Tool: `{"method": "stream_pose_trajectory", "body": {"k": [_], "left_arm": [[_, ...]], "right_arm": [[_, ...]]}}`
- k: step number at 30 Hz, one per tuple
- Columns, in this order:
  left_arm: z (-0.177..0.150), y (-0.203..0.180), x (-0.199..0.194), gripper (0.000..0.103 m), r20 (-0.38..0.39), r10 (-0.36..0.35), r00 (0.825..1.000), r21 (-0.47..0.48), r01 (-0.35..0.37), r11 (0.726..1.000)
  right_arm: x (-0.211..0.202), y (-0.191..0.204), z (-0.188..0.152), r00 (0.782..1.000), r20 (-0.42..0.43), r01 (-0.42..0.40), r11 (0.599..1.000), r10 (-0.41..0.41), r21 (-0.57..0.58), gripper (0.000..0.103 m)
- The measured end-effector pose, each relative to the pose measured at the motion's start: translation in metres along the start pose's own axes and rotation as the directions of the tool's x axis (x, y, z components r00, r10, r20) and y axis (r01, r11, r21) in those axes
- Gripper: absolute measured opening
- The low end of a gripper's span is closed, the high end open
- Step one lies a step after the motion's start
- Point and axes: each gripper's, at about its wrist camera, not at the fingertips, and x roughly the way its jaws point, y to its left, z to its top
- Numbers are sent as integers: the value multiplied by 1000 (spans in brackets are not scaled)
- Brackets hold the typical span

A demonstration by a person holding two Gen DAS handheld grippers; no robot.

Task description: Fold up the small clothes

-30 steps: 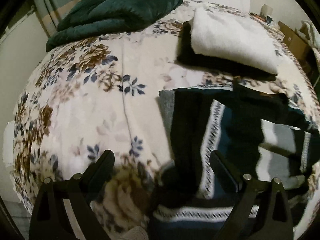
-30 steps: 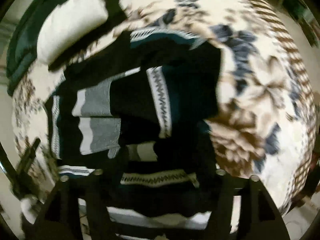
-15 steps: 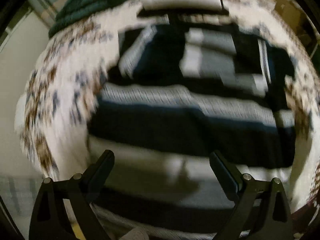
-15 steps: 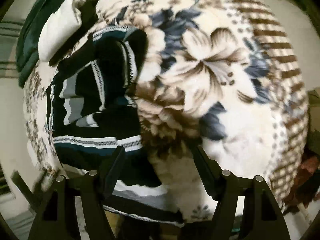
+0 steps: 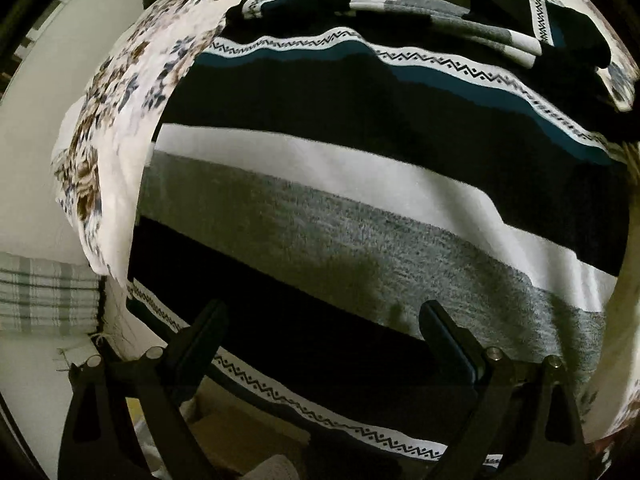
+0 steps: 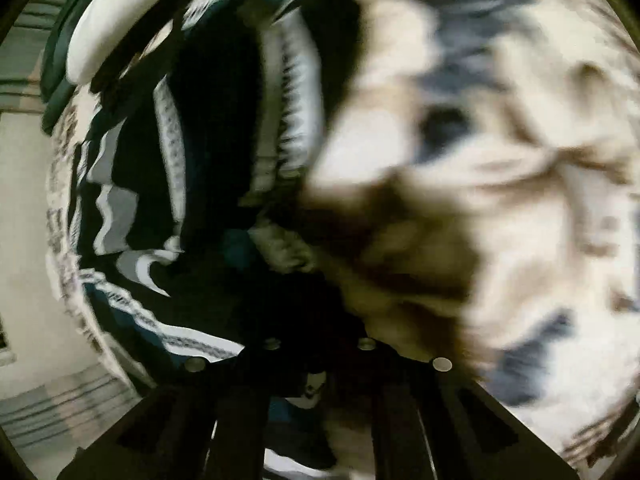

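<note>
Left wrist view looks steeply down on a striped knit sweater (image 5: pixel 360 208) spread over the floral bedspread (image 5: pixel 120 128), its hem hanging at the near edge of the bed. The left gripper (image 5: pixel 320 320) hovers above the grey and black bands with its jaws wide apart, holding nothing. The right gripper (image 6: pixel 320 344) is blurred, but its jaws have snapped together at the sweater's dark edge; whether cloth is pinched I cannot tell. This looks like the grasp before a fold. Next, the left jaws should close on the hem.
</note>
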Motion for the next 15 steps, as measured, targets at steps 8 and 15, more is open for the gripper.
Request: {"method": "stream_pose_trajectory", "body": {"k": [8,15], "left_arm": [[-21,-12,-14,98,7,-45,999,2,45,999],[-62,-80,-35,98,-7,-208,978,171,206,963]], "right_arm": [[-13,-14,-1,999,-45,18,1000,-19,-17,7],[-46,-50,1,992,-100,-81,996,78,-29,49]]}}
